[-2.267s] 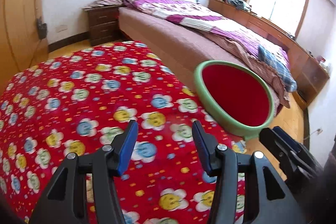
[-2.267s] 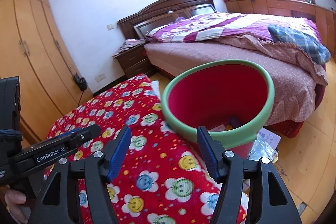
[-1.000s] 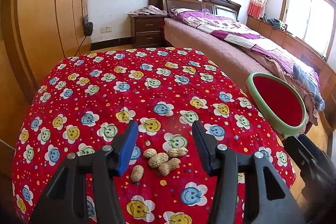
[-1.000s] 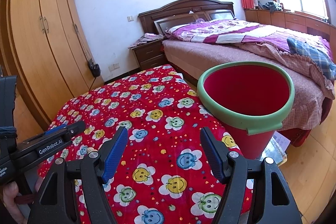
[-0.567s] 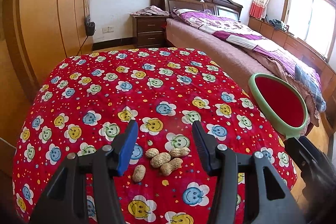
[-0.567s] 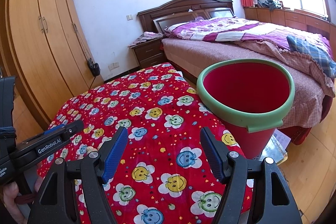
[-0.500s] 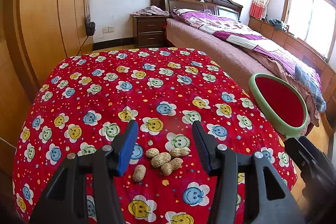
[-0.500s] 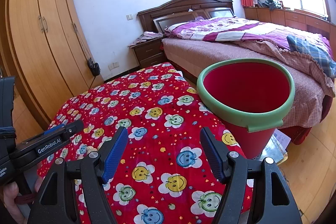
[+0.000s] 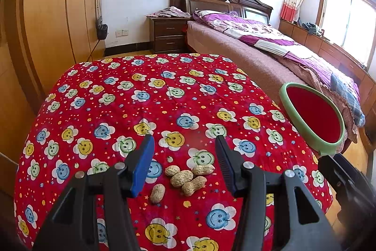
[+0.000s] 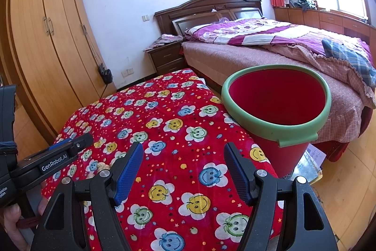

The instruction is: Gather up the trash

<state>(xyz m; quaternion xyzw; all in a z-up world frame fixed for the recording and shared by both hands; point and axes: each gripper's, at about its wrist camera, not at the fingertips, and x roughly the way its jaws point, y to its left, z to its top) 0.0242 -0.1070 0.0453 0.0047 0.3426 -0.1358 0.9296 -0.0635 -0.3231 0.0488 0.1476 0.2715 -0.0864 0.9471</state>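
Observation:
Several peanuts (image 9: 185, 179) lie on the red smiley-flower cloth (image 9: 164, 95) near its front edge. My left gripper (image 9: 184, 164) is open and empty, with the peanuts between and just below its fingers. A red bin with a green rim (image 10: 276, 109) stands beside the table's right side; it also shows in the left wrist view (image 9: 312, 117). My right gripper (image 10: 183, 169) is open and empty above the cloth, left of the bin. A peanut (image 10: 102, 165) peeks out beside the left gripper's body (image 10: 47, 164) in the right wrist view.
A bed with a purple quilt (image 10: 270, 39) stands behind the bin. A dark nightstand (image 9: 169, 35) sits at the wall. Wooden wardrobes (image 9: 54, 8) line the left. Papers (image 10: 312, 159) lie on the wood floor by the bin.
Both grippers pulled back from the bin over 2.3 s, bringing the peanuts into the left view. In the last half second almost nothing has moved.

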